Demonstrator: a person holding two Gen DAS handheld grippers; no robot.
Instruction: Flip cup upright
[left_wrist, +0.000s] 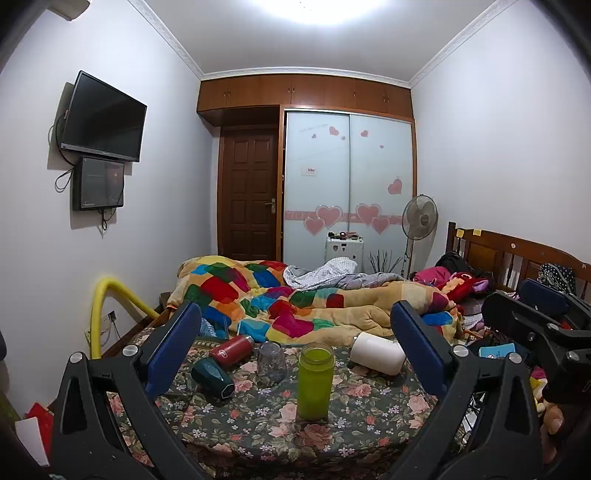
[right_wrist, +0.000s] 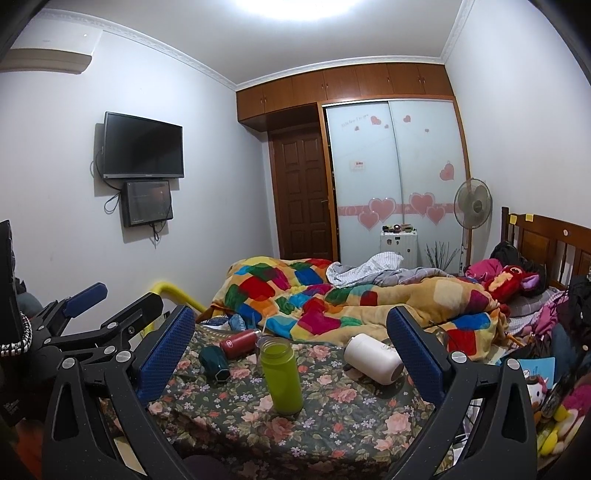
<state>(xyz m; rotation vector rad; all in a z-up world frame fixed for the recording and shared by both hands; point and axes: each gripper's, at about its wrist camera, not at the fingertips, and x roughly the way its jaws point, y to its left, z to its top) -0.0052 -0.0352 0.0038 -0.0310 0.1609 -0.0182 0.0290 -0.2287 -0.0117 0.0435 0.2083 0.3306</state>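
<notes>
On the floral cloth (left_wrist: 258, 424) stand a green cup (left_wrist: 315, 382) upright and a clear cup (left_wrist: 271, 363) upright behind it. A white cup (left_wrist: 377, 352), a red cup (left_wrist: 232, 350) and a dark teal cup (left_wrist: 213, 378) lie on their sides. My left gripper (left_wrist: 295, 350) is open and empty, well back from the cups. In the right wrist view my right gripper (right_wrist: 291, 354) is open and empty too, with the green cup (right_wrist: 282, 376), white cup (right_wrist: 373, 358), teal cup (right_wrist: 214, 362) and red cup (right_wrist: 239, 343) ahead.
A colourful quilt (left_wrist: 295, 302) is heaped on the bed just behind the cloth. Toys and bags (left_wrist: 461, 284) crowd the right side by the wooden headboard (left_wrist: 517, 254). A yellow tube (left_wrist: 110, 306) stands at the left. The other gripper shows at the right edge (left_wrist: 535, 317).
</notes>
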